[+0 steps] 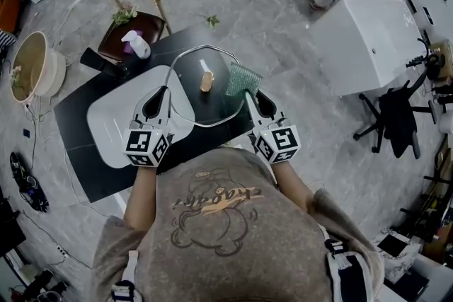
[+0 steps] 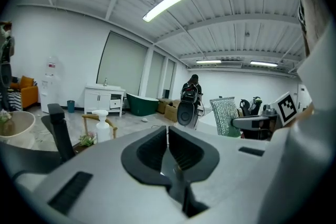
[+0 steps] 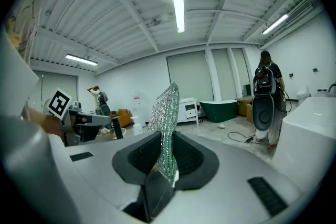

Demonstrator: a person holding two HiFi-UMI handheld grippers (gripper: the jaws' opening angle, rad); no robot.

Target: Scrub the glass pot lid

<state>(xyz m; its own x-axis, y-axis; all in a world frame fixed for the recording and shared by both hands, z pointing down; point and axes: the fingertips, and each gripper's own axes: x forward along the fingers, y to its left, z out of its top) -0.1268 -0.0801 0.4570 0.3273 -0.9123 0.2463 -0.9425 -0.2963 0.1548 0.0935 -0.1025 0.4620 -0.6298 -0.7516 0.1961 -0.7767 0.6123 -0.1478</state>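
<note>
Left tongs (image 1: 168, 92) are shut, and from the head view I read them as pinching the left rim of the glass pot lid (image 1: 205, 108). In the left gripper view the pads meet with only a thin sliver between them. Right tongs (image 1: 246, 94) are clamped on a green scrub pad (image 1: 242, 79), which stands up out of the jaws on edge, with its long side running away from me.

The lid hangs between the two tongs, above the dark worktop (image 1: 78, 117) and partly over a white tray (image 1: 113, 127). Its wooden knob (image 1: 206, 81) sits at the middle, pointing up at me. The pad is at the lid's right rim, touching or just beside it; I cannot tell which.

What matters next is that the glass lies to the left of the pad, and the right hand is the one placed to work it. My judgement is that the pad must tip flat and sweep leftward across the glass toward the knob while the left grip holds firm. A one-sided pinch on the rim could let the lid swing under pressure.
</note>
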